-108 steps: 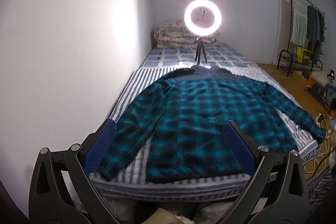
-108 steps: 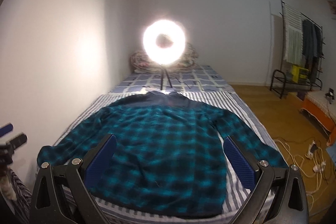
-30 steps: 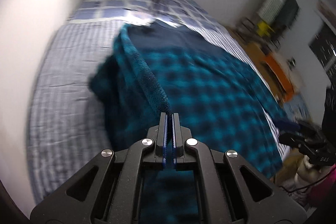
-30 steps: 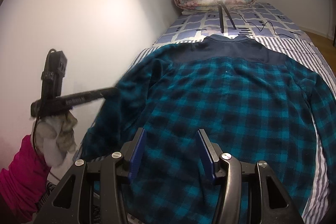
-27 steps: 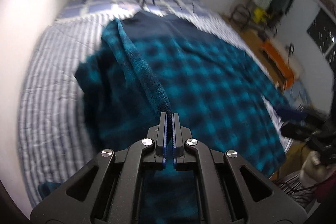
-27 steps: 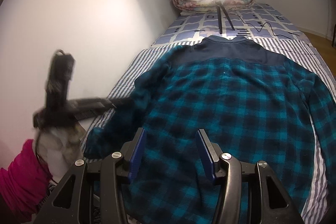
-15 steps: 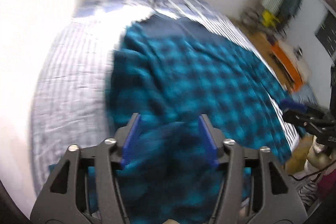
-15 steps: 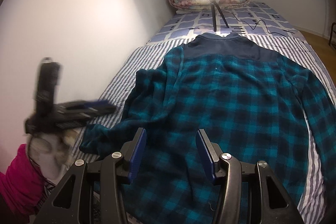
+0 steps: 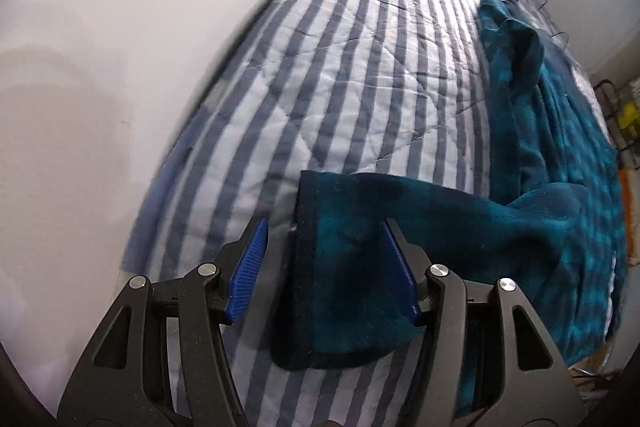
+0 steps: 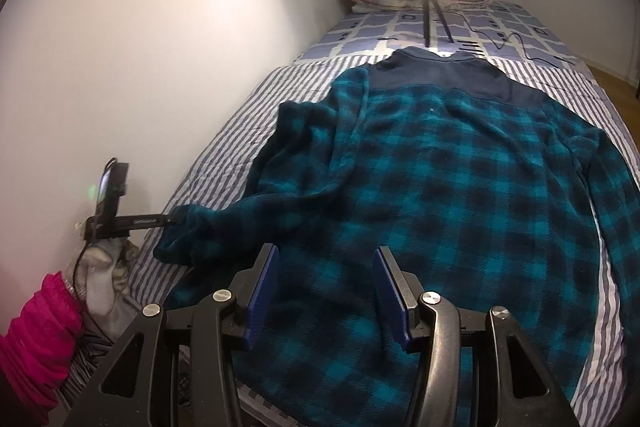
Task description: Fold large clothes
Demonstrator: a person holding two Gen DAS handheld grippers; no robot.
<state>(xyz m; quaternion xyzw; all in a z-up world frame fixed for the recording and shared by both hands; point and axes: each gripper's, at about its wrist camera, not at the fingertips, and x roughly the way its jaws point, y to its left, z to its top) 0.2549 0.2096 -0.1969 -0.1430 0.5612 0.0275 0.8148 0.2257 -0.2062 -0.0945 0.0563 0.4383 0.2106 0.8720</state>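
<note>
On striped bedspread (image 9: 360, 75), sleeve cuff (image 9: 344, 291) released, left tool (image 9: 324, 267) reopened

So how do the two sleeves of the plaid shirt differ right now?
The left sleeve is bunched and trails toward the bed's edge, its cuff between the open left claw fingers; the right sleeve lies flat alongside the body, untouched. Both are teal plaid fleece.

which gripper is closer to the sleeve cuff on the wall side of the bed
Left. The left gripper has its open jaws around the sleeve cuff; the right gripper hovers open over the shirt hem, off to the cuff's side.
</note>
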